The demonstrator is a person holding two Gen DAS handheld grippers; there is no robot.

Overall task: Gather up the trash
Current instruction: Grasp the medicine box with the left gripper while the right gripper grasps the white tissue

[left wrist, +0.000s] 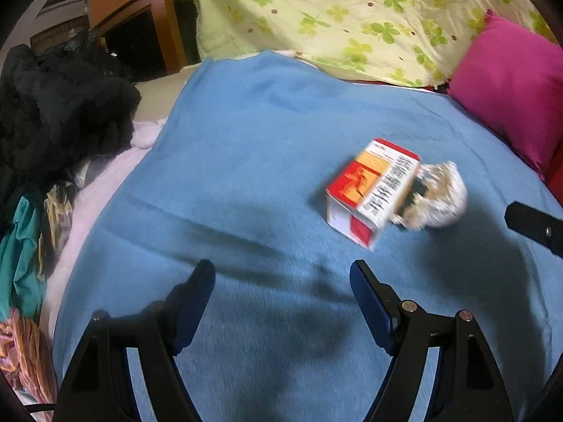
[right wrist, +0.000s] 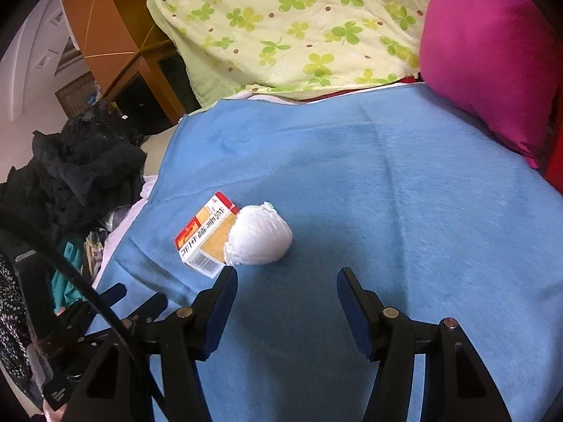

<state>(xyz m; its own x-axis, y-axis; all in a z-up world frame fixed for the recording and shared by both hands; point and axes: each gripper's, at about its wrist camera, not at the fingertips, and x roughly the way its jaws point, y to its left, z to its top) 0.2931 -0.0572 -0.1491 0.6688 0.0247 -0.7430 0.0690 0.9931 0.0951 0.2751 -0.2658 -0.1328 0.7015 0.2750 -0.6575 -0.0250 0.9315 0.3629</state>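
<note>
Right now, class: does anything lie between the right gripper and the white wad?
Nothing visible does. The open right gripper faces the white wad across bare blue blanket; the box touches the wad's far-left side.

Trash on the blue blanket (right wrist: 404, 183)

A small red, orange and white cardboard box (right wrist: 206, 237) lies flat near the blanket's left edge; a crumpled white paper wad (right wrist: 260, 235) rests touching the box's right side.

Box (right wrist: 206, 235) and wad of tissue (right wrist: 259, 235) lie touching on the blanket (right wrist: 387, 193), box to the left of the wad. Patterned quilt (right wrist: 299, 24) lies behind the blanket; pillow (right wrist: 492, 56) at far right. Clothes pile (right wrist: 84, 172) lies left of the blanket.
</note>
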